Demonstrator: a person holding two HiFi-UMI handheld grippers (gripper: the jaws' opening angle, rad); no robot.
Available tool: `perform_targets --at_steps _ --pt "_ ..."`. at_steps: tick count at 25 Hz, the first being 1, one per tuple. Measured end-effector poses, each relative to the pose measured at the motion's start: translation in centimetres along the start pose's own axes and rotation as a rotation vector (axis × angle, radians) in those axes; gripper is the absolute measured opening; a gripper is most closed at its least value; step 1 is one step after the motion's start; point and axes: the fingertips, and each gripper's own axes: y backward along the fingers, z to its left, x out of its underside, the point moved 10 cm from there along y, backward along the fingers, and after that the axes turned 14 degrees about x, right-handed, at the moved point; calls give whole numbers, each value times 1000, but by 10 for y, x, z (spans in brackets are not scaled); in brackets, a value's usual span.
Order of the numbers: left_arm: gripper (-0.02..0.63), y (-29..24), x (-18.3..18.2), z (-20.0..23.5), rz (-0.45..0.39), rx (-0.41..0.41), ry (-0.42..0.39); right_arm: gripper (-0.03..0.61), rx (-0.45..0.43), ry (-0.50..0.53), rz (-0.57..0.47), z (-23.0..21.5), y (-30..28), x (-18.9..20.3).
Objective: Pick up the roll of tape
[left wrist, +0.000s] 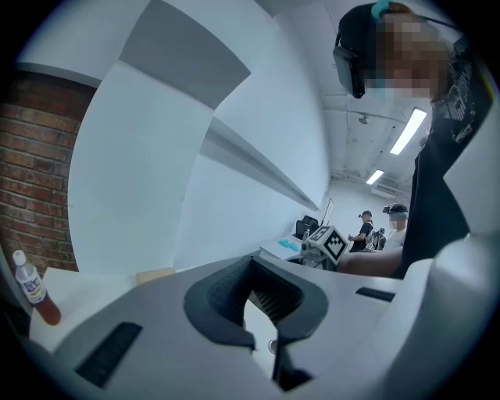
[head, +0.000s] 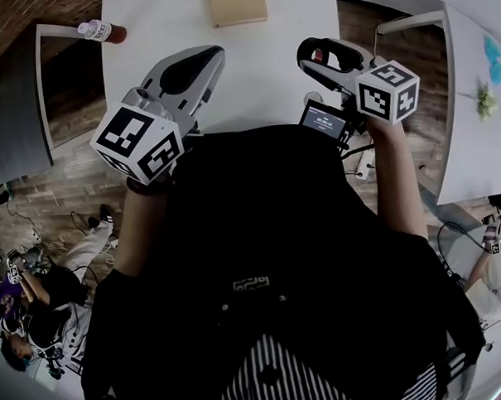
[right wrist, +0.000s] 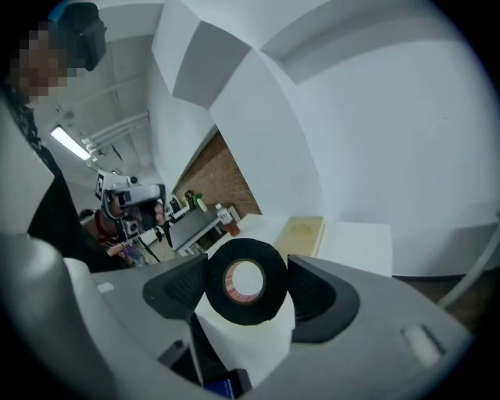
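Note:
The roll of black tape [right wrist: 246, 314] stands on edge between the dark pads of my right gripper [right wrist: 246, 281], which is shut on it, held up above the white table [right wrist: 355, 242]. In the head view the right gripper [head: 309, 56] is at the upper right, over the table's near edge, and the black roll [head: 314, 51] shows at its tips. My left gripper [head: 213, 54] hangs over the same table at the left. Its fingertips [left wrist: 251, 269] meet with nothing between them.
A tan flat board [head: 237, 5] lies at the far side of the white table [head: 262, 78]. A small bottle with a white label [head: 100, 31] lies at its left corner. Another white table [head: 478, 102] is at the right; people sit on the floor at lower left.

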Motion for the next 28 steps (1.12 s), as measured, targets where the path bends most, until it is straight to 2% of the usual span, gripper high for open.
perform_targets --at_steps 4,8,17,28 --pt "6 4 -7 -3 -20 -18 -17 316 -125 6 -121 29 10 -34" --pt "6 6 -13 -6 -35 -46 -23 316 -197 38 -161 45 16 -53" --pt "6 18 -6 -10 -54 -76 -5 316 -226 66 -159 60 11 -57" --pt "6 3 -8 -2 -44 -67 7 316 -229 57 -152 49 9 -58"
